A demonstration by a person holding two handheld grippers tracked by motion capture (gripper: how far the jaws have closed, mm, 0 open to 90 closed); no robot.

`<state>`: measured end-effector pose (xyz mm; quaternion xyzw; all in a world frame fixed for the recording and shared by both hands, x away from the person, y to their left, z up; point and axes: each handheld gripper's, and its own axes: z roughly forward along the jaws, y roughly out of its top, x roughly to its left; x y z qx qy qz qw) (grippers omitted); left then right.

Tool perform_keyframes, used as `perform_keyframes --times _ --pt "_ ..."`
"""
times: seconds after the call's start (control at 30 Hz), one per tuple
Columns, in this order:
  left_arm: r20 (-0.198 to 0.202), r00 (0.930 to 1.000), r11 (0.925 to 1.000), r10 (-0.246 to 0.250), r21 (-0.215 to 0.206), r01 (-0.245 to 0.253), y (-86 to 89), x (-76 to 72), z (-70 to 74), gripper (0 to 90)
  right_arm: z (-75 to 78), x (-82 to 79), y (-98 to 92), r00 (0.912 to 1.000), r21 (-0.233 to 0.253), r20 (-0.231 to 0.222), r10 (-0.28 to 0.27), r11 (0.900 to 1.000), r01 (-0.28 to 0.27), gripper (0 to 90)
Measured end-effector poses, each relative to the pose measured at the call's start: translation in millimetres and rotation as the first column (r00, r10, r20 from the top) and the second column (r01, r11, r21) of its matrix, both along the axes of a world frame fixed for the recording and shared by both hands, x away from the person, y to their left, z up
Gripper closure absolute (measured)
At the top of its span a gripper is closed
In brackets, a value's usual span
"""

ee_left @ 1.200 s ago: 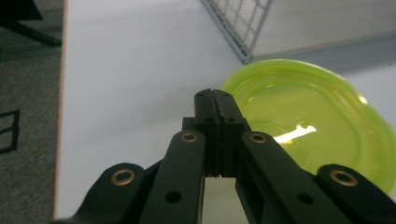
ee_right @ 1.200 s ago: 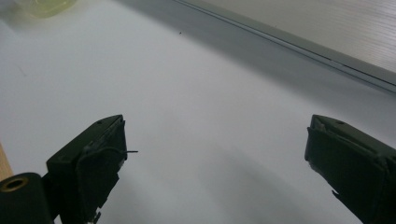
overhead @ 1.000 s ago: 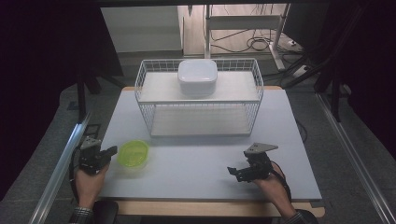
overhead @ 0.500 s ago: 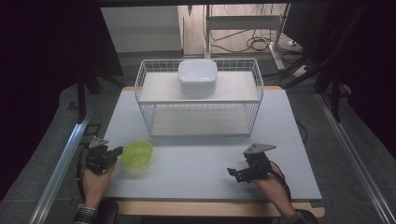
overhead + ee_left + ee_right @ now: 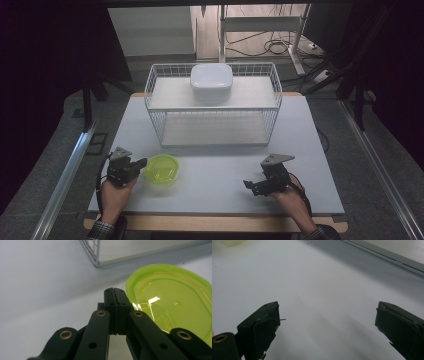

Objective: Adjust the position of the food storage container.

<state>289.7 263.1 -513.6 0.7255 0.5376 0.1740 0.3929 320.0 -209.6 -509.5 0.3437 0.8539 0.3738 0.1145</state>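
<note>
Right, left gripper [image 5: 141, 163], jaws pressed together, sits just beside the green lid [image 5: 161, 168] at the bench's [image 5: 220, 165] front-left, so it should spread before pinching the rim; right gripper [image 5: 248, 185] idles spread.

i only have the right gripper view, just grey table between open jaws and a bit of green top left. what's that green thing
Observer: It is a clear green lid lying flat on the table, near the front left, close to the left gripper.
Operator: is the left gripper holding it
Observer: I can't confirm a hold. In the left gripper view its jaws are pressed shut, tips right at the lid's rim, with nothing seen between them.
Operator: anything else on the table
Observer: A white wire rack stands at the back, with a white lidded container on its upper shelf.
Operator: where am i relative to the lid
Observer: The right gripper is at the front right, jaws pointing left toward the lid, with bare table between.
</note>
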Motion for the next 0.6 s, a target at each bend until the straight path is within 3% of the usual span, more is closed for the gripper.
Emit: perform_keyframes --times 0.17,0.23,0.37,0.6 --pt "-0.057 0.9983 0.9997 0.007 -0.022 -0.008 11.1 2.2 -7.1 89.7 0.1 0.0 -0.2 1.0 0.0 -0.001 -0.001 1.0 0.001 6.1" --pt "-0.087 0.9957 0.9989 -0.031 -0.038 0.028 12.5 3.4 -10.4 89.7 0.1 -0.1 -0.1 1.0 -0.003 0.0 0.0 1.0 0.0 6.0" --pt "-0.104 0.9899 0.9921 -0.096 -0.09 0.087 11.8 4.8 -14.2 89.7 0.4 -0.1 -0.3 1.0 -0.003 0.002 0.0 1.0 0.0 6.0" --pt "-0.131 0.978 0.9834 -0.163 -0.102 0.15 5.0 6.5 -17.3 89.8 0.1 -0.2 0.0 1.0 -0.007 -0.001 0.001 1.0 -0.001 6.0"
